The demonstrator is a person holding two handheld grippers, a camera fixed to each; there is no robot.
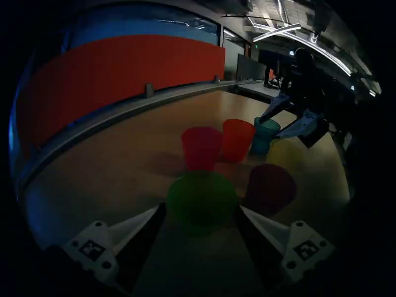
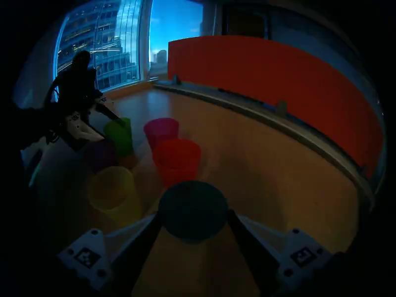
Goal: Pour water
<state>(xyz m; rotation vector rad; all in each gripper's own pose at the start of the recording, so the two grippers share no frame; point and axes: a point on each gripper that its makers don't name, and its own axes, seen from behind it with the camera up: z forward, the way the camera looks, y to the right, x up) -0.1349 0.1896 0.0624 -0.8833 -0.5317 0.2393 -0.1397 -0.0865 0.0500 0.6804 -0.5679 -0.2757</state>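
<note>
– on the wooden table (image 1: 123, 148), where's the green cup (image 1: 202, 200)?
– beside a dark purple cup (image 1: 270, 188), pinched on both sides by the left gripper (image 1: 200, 212).
– and the right gripper (image 2: 193, 219)?
– its fingers press a teal cup (image 2: 193, 208) from both sides, near the red cup (image 2: 176, 158) and yellow cup (image 2: 113, 190).

Counter (image 1: 109, 153): light brown wood, long, dimly lit.
Partition (image 1: 123, 69): red panel along the counter's far edge, with a grey rail at its base.
Windows (image 2: 99, 49): tall; blue sky and high-rise towers outside.
Ceiling lights (image 1: 297, 34): bright strips.
</note>
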